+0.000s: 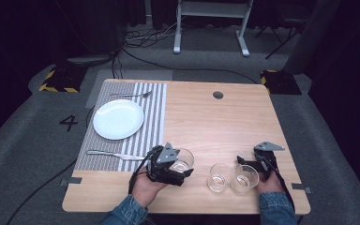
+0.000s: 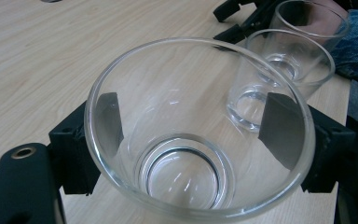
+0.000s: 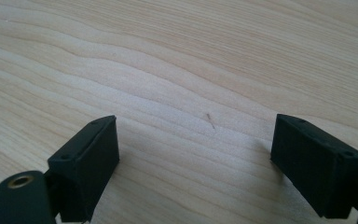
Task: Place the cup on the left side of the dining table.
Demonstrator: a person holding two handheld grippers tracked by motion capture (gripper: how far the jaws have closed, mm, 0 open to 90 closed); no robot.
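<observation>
The high view looks forward and down over the whole worktop (image 1: 215, 126) from afar, while both gripper views sit close above that same wood, looking along their jaws.

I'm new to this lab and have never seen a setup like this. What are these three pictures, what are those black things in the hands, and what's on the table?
A person sits at a wooden table and holds a hand-operated two-jaw gripper in each hand; there is no robot arm. The high view looks down from above the person. The other two pictures come from small cameras riding on each gripper, looking along its black jaws.

The left gripper is closed on a clear drinking glass, its pads pressing the sides. The right gripper is open with bare wood between its jaws.

Two more empty glasses stand in front of the right hand. On the striped placemat lie a white plate, a fork beyond it and a knife nearer the person.
</observation>
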